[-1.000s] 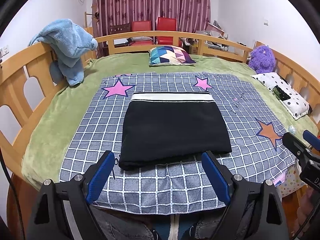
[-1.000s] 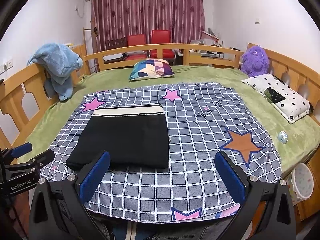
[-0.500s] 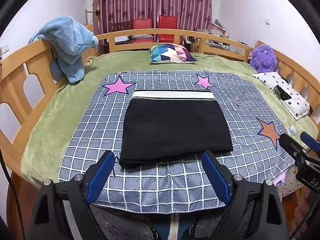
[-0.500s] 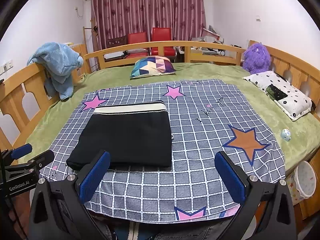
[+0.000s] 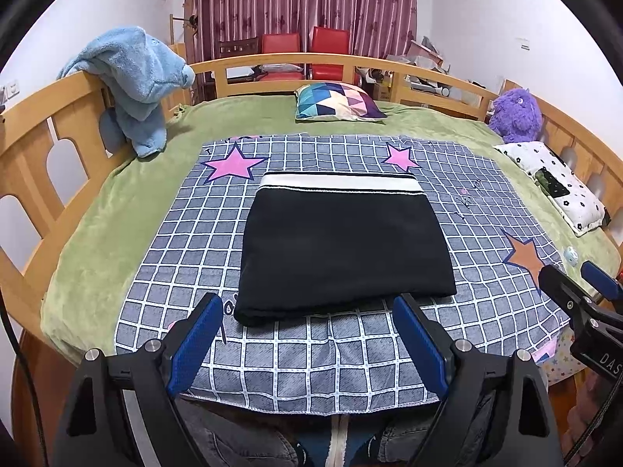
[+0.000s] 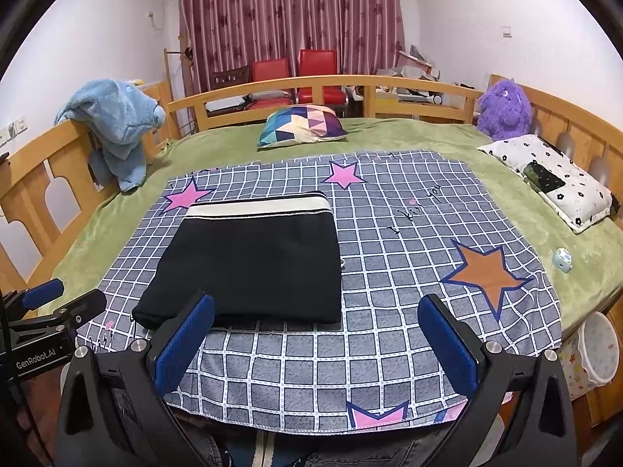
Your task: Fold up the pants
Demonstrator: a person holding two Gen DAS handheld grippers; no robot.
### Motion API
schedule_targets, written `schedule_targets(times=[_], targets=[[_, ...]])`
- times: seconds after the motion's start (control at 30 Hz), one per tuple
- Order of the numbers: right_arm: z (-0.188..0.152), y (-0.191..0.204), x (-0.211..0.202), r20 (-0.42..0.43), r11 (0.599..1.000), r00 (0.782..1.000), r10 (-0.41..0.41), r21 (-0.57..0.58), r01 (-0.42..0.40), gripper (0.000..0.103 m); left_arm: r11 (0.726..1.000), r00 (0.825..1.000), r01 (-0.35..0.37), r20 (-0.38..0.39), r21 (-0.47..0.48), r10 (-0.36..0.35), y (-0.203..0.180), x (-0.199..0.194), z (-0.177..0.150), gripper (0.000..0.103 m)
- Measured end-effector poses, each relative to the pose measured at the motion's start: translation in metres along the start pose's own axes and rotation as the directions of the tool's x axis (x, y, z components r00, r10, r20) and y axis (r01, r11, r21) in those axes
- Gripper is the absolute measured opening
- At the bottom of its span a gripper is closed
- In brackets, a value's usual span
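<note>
A: Where are the pants (image 5: 342, 245) lying?
B: Folded flat on the checked sheet (image 5: 311, 366) on the bed; both hand-held grippers, left (image 5: 307, 334) and right (image 6: 315, 342), are hanging spread wide, gripping nothing
A: Handling?
B: Looking soft, limp, light; I'm favouring pinching the thick near edge

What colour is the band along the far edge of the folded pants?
Cream white, on the waistband of the black pants; clearest in the left wrist view.

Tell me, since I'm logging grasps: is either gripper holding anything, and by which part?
Nothing is held. Both the left gripper and right gripper have open, empty jaws near the folded pants.
</note>
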State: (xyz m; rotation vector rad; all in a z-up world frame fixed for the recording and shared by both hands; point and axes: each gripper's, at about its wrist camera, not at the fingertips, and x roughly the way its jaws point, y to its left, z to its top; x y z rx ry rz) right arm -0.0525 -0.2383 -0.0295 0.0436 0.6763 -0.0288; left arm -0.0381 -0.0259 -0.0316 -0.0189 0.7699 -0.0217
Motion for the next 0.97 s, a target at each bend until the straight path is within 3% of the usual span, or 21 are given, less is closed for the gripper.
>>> schedule_targets(times=[0.97], targets=[[-0.001,0.018,-0.001,-0.020,0.998,1.000,-0.015,-0.054,0.014,0.102,0.999,0.999,-0.026,-0.020,-0.038,0.025,0.014,-0.004,-0.007,0.089]])
